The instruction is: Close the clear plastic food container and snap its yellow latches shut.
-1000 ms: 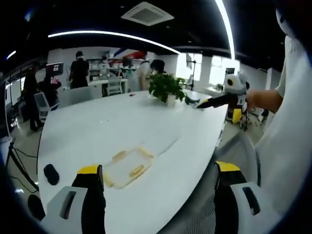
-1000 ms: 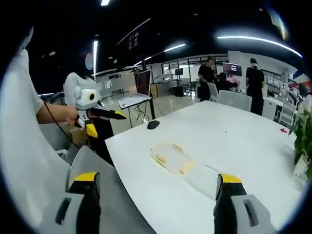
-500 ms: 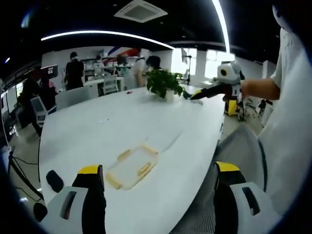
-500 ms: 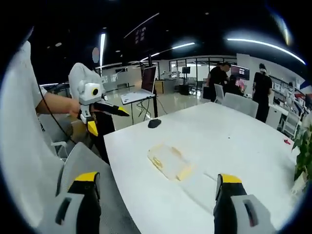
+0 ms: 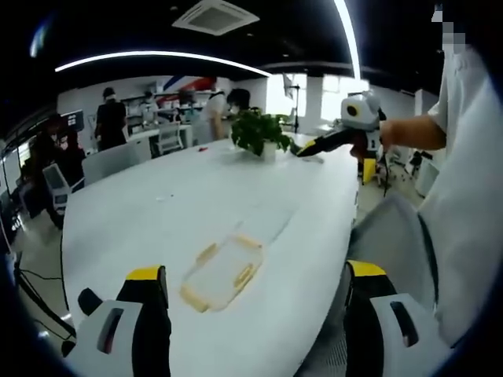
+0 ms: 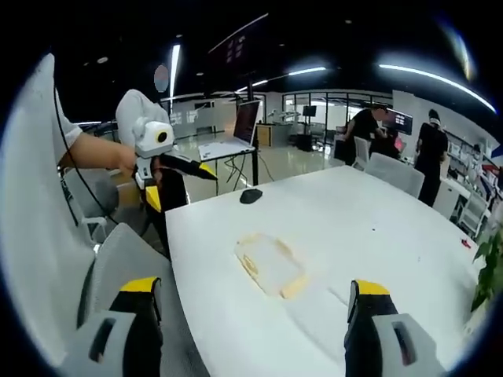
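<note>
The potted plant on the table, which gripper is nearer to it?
Right. The right gripper hangs just beside the potted plant; the left gripper is off the table's opposite end, near the mouse.

Both hand-held grippers — left (image 5: 255, 287), right (image 6: 251, 302) — jaws wide apart, nothing held

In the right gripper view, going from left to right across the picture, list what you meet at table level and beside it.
The other tongs, held off the table's left edge → dark mouse → clear container with yellow latches → potted plant at the right edge.
</note>
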A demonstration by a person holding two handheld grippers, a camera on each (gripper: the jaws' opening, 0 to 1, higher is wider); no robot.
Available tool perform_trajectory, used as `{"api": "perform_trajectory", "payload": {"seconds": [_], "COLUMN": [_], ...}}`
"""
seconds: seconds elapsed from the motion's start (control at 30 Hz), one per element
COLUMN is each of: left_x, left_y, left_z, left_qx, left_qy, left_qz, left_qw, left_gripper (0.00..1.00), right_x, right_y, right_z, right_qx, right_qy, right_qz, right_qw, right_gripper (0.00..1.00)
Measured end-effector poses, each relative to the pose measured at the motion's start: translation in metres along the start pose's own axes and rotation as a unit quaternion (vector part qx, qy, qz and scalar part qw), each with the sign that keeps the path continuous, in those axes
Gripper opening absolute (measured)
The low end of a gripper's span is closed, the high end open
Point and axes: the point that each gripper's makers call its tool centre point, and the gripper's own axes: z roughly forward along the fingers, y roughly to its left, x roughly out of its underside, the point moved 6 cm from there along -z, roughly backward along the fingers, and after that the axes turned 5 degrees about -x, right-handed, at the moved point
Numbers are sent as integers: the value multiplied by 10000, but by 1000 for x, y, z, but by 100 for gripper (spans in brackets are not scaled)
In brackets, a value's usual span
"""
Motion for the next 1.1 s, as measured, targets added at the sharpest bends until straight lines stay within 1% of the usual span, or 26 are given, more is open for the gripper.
{"api": "perform_trajectory", "payload": {"seconds": [0.1, 0.13, 0.17, 0.2, 0.27, 0.33, 0.4, 0.47, 0.6, 0.77, 0.83, 0.9, 1.0, 1.1], "left_x": [0, 0, 0, -1, 0, 0, 1, 1, 3, 4, 7, 8, 10, 12], "left_y": [3, 3, 4, 5, 7, 10, 14, 19, 19, 24, 27, 28, 31, 37], "left_z": [1, 1, 1, 2, 3, 4, 5, 7, 10, 16, 19, 21, 24, 28], "left_qx": [60, 69, 86, 92, 101, 119, 126, 157, 330, 372, 355, 430, 502, 540], "left_qy": [12, 0, -5, -9, 38, 59, 109, 154, 260, 296, 395, 439, 530, 575], "left_qz": [68, 94, 138, 154, 183, 221, 303, 362, 517, 589, 699, 721, 825, 880], "left_qw": [10000, 9999, 9999, 9998, 9998, 9997, 9994, 9991, 9978, 9971, 9961, 9955, 9939, 9930], "left_gripper": [90, 90, 90, 90, 90, 90, 89, 89, 89, 88, 87, 86, 82, 83], "right_x": [-2, -2, -2, -2, -4, -5, -5, -5, -6, -9, -9, -11, -9, -9], "right_y": [-2, -2, -3, -4, -4, -5, -6, -6, -8, -11, -13, -14, -17, -20], "right_z": [3, 4, 5, 6, 9, 11, 14, 17, 24, 32, 35, 38, 44, 49], "right_qx": [-29, -42, -66, -58, -94, -136, -167, -262, -325, -384, -418, -469, -593, -640], "right_qy": [53, 68, 133, 148, 152, 185, 252, 285, 372, 471, 546, 543, 758, 830], "right_qz": [-60, -85, -127, -145, -171, -201, -348, -364, -464, -649, -718, -730, -974, -1055], "right_qw": [10000, 9999, 9998, 9998, 9997, 9995, 9989, 9986, 9977, 9960, 9950, 9948, 9906, 9889], "right_gripper": [99, 96, 91, 90, 93, 92, 91, 90, 90, 89, 89, 91, 88, 87]}}
